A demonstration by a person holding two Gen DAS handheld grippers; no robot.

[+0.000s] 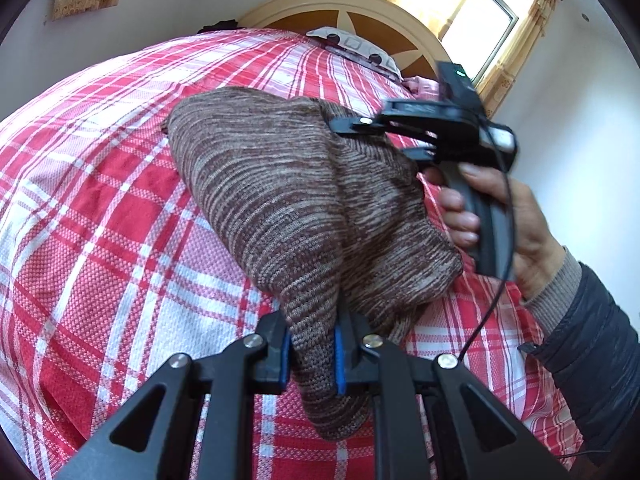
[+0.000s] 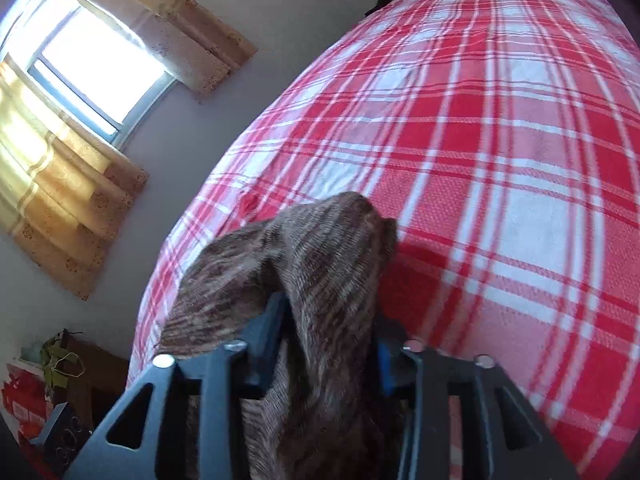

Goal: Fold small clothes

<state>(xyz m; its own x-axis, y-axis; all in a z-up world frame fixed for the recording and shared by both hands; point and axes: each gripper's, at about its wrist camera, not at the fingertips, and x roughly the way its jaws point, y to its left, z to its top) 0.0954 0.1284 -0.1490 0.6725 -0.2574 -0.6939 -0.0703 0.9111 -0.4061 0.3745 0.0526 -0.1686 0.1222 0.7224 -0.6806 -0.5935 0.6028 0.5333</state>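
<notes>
Nearest to me, the left gripper [image 1: 312, 356] has its jaws clamped on a bunched edge of the brown knit garment [image 1: 288, 200]; the blue pads press the cloth from both sides. In the right wrist view, the right gripper [image 2: 332, 344] has the same garment between its jaws, but they stand apart, with a gap at the left pad, so I judge that this grip is loose or already let go.

The garment lies on the bed [image 1: 100, 220], over the red and white checked cover, partly raised between the two grippers and folded over itself in the middle. My right hand [image 1: 500, 220] holds the gripper handle just beside the garment's far edge.

I judge that the fold is being laid down now. To do it well, I would lower both held edges together until they meet the layer below, keep them aligned, and open the left jaws only when the cloth rests flat. A risk: knit fabric catches on the pads and is dragged back.

Farther away are the headboard [image 1: 360, 20] and the window [image 1: 484, 20].
</notes>
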